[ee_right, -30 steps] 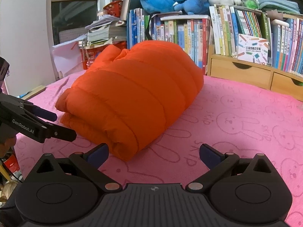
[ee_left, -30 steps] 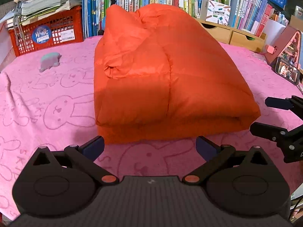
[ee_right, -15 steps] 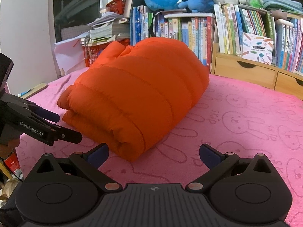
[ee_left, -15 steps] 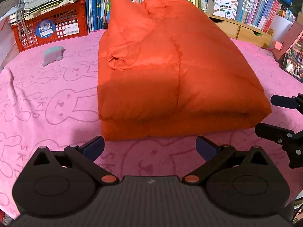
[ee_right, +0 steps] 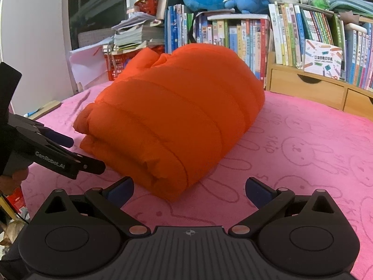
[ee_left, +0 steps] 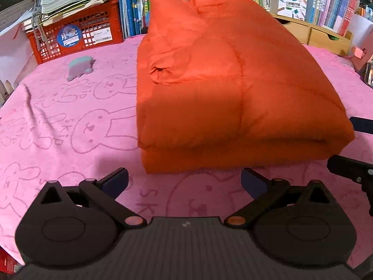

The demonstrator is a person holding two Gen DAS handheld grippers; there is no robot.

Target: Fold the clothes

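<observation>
Pink bunny-print cloth covers the table, with "SKIP" lettered among the rabbits, and packed bookshelves line the far side. On the cloth lies the orange puffer jacket, folded into a thick block with its doubled layers facing the cameras; in the left wrist view it fills the centre and reaches up toward 12 o'clock. It looks fully folded, so the task seems close to done.

Both tools sit just short of the bundle without touching it. The left gripper has its jaws spread wide and holds nothing, pointing at the near edge. The right gripper is likewise wide and empty, aimed at the corner of the fold. Standing at adjacent sides likely lets them square or press the puffy stack, which may spring apart.

At 10 o'clock in the left view a red crate carries a round blue sticker with characters I cannot read. The left tool's side reads "GenRobot.AI" in the right view. A small grey toy rests near the crate.
</observation>
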